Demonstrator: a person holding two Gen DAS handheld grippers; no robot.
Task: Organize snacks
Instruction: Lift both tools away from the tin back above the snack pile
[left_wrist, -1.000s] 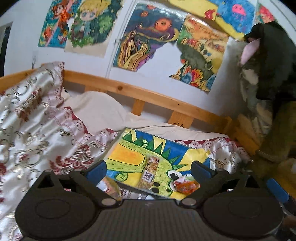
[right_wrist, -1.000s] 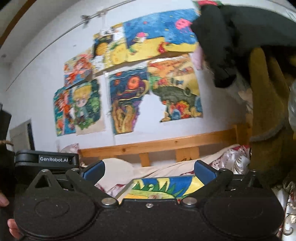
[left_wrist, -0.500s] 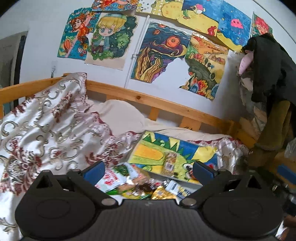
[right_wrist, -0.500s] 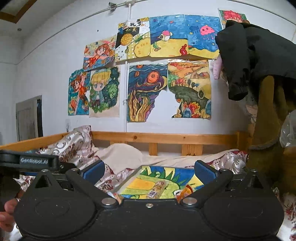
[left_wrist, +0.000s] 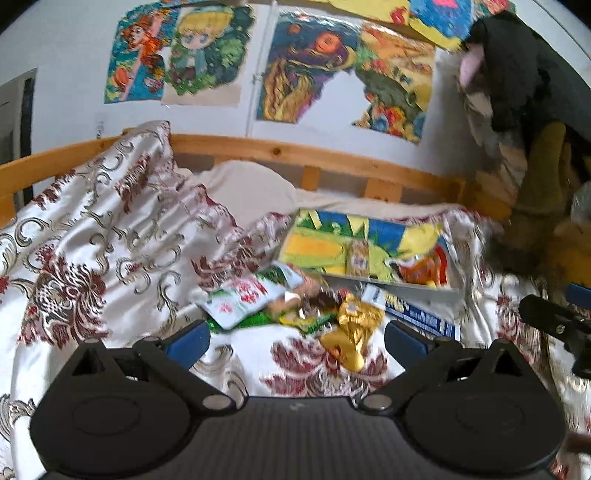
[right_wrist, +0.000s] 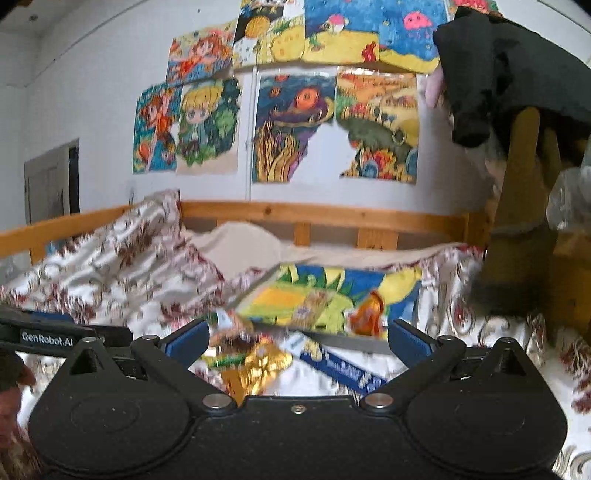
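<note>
Floral bedspread (left_wrist: 92, 236); wood bed rail (left_wrist: 288, 151); wall drawings (right_wrist: 295, 122); dark clothes (right_wrist: 491, 66) hung rt.

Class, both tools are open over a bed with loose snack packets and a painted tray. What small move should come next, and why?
Probably lower the left tool onto the gold packet and close. Both tools are open and empty, the gold packet lies nearest, between the left tool's fingers, on the bedspread outside the tray, which already holds an orange packet.
</note>
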